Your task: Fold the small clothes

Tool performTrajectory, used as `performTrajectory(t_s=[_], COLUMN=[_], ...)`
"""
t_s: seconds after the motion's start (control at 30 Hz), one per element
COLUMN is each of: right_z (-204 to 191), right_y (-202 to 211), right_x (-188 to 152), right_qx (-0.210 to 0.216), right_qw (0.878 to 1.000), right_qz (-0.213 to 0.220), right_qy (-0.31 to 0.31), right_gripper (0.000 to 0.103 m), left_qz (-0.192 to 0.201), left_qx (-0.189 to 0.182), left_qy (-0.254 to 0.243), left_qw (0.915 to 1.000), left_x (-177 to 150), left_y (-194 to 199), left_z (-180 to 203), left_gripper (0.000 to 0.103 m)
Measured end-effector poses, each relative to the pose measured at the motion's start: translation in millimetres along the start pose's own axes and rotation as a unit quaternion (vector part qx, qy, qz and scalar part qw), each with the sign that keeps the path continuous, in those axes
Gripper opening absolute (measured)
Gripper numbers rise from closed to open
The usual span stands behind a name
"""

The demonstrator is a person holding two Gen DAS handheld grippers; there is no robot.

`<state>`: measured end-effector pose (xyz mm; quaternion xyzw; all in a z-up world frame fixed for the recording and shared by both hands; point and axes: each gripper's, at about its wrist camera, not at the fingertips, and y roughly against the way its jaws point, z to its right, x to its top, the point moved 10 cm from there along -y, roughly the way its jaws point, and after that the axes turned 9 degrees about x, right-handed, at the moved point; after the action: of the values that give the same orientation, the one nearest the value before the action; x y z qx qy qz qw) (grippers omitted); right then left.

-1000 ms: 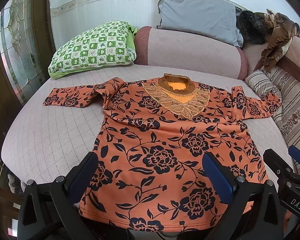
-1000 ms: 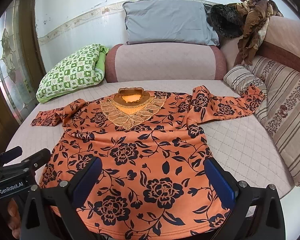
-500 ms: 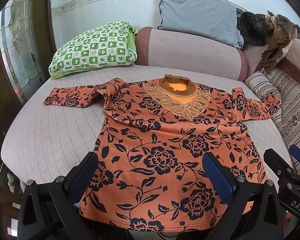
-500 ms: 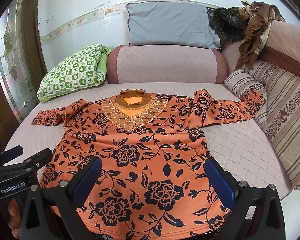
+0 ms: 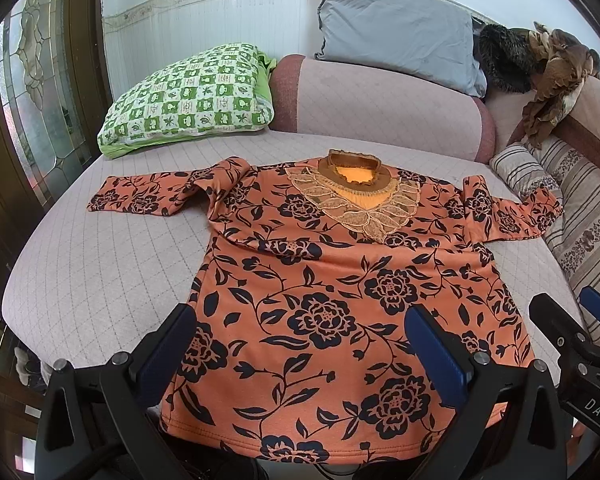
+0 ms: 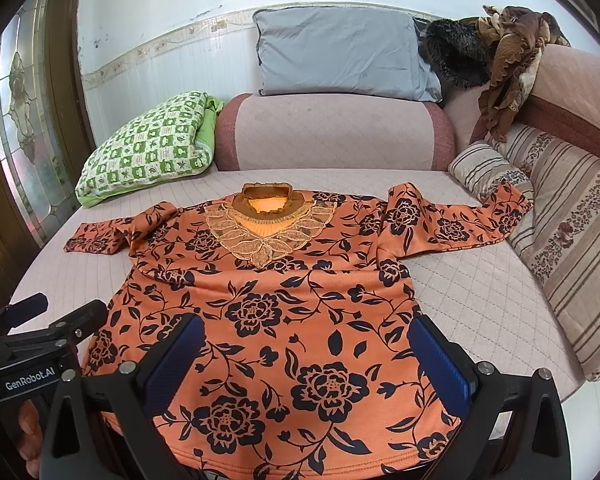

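Top [image 5: 340,280] lies flat on bed [image 5: 100,272], sleeves spread. Left gripper [image 5: 300,344] and right gripper [image 6: 306,352] hover over hem, fingers wide apart, holding nothing.

We look along our right hand-held gripper [image 6: 306,354], its two blue-padded fingers [image 6: 440,360] spread wide above the hem of an orange floral blouse [image 6: 276,304]. The blouse lies flat, front up, on a quilted pink sofa bed [image 6: 480,280], sleeves stretched to each side, lace collar [image 6: 266,224] away from us. Our left hand-held gripper [image 6: 40,320] shows at the lower left edge. A green checked pillow [image 6: 148,152] and a grey pillow [image 6: 340,52] rest behind.
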<state>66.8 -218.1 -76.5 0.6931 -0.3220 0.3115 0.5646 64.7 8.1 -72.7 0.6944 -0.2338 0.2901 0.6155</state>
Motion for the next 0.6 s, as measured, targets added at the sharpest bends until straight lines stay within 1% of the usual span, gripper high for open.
performTrajectory(t_s=[0.6], right_z=[-1.0], right_y=[3.5], right_x=[1.7], right_qx=[0.001], right_qw=[1.0], right_qz=[0.005], right_qy=[0.001], right_gripper=[0.103], left_qz=[0.002], left_qx=[-0.001], left_qy=[0.0], left_qw=[1.0], left_x=[-0.6], left_y=[2.5], left_z=[1.7], left_gripper=[0.103])
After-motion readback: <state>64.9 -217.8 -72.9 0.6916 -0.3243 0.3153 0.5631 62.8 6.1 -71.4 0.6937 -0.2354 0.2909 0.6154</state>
